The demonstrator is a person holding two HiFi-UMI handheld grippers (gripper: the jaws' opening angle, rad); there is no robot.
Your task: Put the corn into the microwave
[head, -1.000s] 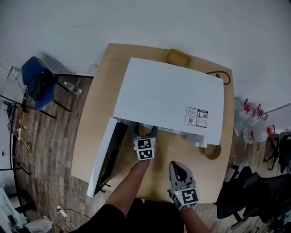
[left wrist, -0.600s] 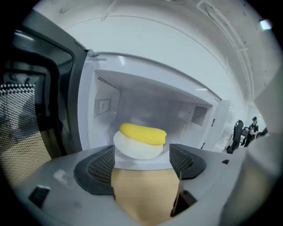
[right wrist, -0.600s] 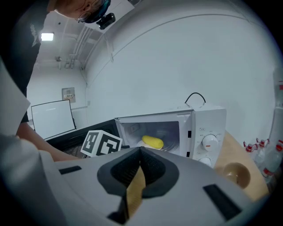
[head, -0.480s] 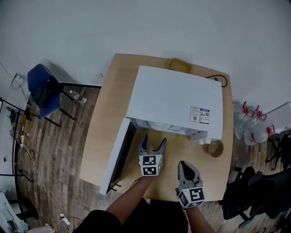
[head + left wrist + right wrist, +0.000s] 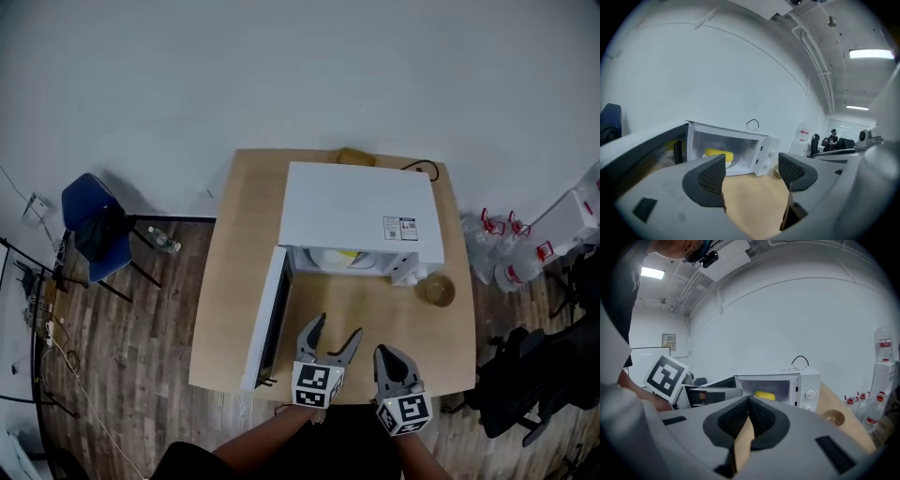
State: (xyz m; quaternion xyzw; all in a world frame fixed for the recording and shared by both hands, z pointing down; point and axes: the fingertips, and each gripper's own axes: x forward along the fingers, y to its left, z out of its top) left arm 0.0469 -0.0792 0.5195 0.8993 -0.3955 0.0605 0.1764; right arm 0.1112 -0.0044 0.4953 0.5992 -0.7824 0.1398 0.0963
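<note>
The white microwave (image 5: 361, 214) stands on the wooden table (image 5: 234, 281) with its door (image 5: 267, 319) swung open to the left. The yellow corn (image 5: 345, 254) lies inside the cavity, also seen as a yellow shape, the corn (image 5: 718, 154) in the left gripper view and the corn (image 5: 765, 395) in the right gripper view. My left gripper (image 5: 332, 342) is open and empty, well in front of the microwave near the table's front edge. My right gripper (image 5: 391, 358) is shut with nothing in it, beside the left one.
A brownish round tape roll (image 5: 437, 291) sits on the table at the microwave's right front corner. A tan object (image 5: 356, 157) lies behind the microwave. A blue chair (image 5: 94, 225) stands left of the table; bottles (image 5: 506, 253) stand on the right floor.
My left gripper has drawn back out of the microwave toward the table's front edge, empty. The corn stays inside. The right gripper has moved back slightly too.
</note>
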